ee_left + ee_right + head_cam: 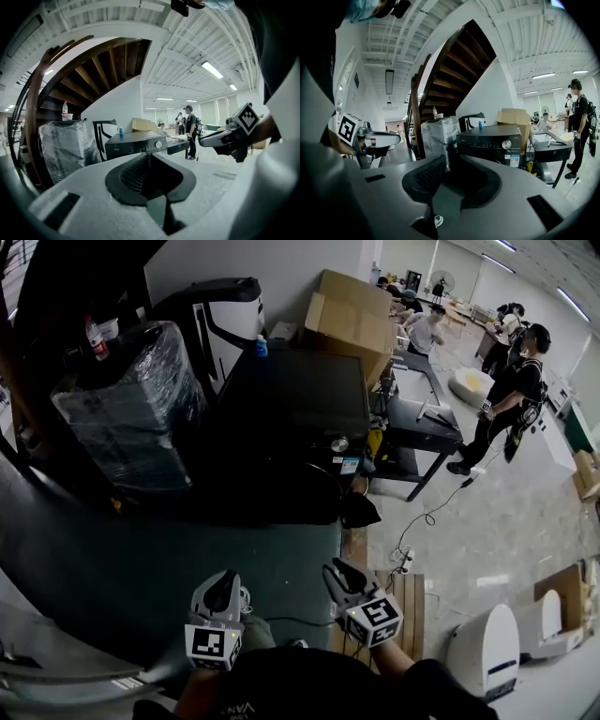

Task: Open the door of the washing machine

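The black washing machine (291,395) stands a few steps ahead, its top flat and a silver knob (339,443) on its front panel. It also shows in the left gripper view (136,140) and the right gripper view (490,138). Its front is dark, and I cannot make out the door. Both grippers are held low near my body, far from the machine. My left gripper (223,585) (150,157) is shut and empty. My right gripper (339,573) (451,152) shows a narrow gap between its jaws, with nothing in it.
A plastic-wrapped appliance (131,409) stands left of the machine under a wooden staircase (454,61). Cardboard boxes (352,315) sit behind it, a black table (417,418) to its right. People (511,399) stand farther right. A wooden pallet (403,601) and a white appliance (487,648) lie near my right.
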The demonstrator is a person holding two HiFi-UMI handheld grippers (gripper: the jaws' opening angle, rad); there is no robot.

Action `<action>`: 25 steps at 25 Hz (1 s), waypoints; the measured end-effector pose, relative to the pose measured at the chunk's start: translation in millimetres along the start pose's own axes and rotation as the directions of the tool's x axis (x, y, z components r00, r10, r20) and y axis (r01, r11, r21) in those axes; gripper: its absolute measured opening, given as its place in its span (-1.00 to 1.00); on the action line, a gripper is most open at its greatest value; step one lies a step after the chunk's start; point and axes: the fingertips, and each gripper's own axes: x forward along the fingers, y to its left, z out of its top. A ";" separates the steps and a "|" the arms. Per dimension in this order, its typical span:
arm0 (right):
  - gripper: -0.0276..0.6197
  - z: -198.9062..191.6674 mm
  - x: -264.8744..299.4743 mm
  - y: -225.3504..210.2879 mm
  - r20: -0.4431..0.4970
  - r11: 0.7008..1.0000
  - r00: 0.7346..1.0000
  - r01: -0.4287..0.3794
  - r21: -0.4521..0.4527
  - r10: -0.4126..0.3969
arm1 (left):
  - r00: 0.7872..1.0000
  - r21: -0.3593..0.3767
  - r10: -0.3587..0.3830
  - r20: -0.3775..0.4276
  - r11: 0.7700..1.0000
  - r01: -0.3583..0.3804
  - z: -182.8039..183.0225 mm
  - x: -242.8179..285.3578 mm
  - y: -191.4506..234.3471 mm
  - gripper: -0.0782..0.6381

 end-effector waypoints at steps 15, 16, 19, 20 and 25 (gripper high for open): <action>-0.33 17.7 120.4 -28.3 -0.046 0.972 0.974 0.225 0.063 -0.222 | 0.961 -0.008 -0.264 -0.082 0.964 0.265 -14.7 129.0 92.9 -0.31; -0.33 18.2 126.9 -29.7 -0.050 0.967 0.969 0.246 0.065 -0.243 | 0.954 -0.001 -0.288 -0.084 0.957 0.289 -15.3 138.0 97.8 -0.30; -0.33 19.0 145.1 -33.3 -0.059 0.949 0.951 0.306 0.077 -0.302 | 0.927 0.022 -0.361 -0.102 0.931 0.365 -19.1 161.8 111.4 -0.29; -0.33 19.3 151.3 -34.4 -0.061 0.942 0.945 0.326 0.081 -0.322 | 0.917 0.028 -0.383 -0.111 0.921 0.388 -18.9 168.8 116.3 -0.29; -0.33 21.1 178.0 -39.1 -0.069 0.904 0.909 0.416 0.097 -0.411 | 0.875 0.059 -0.468 -0.121 0.877 0.477 -18.3 199.8 140.4 -0.29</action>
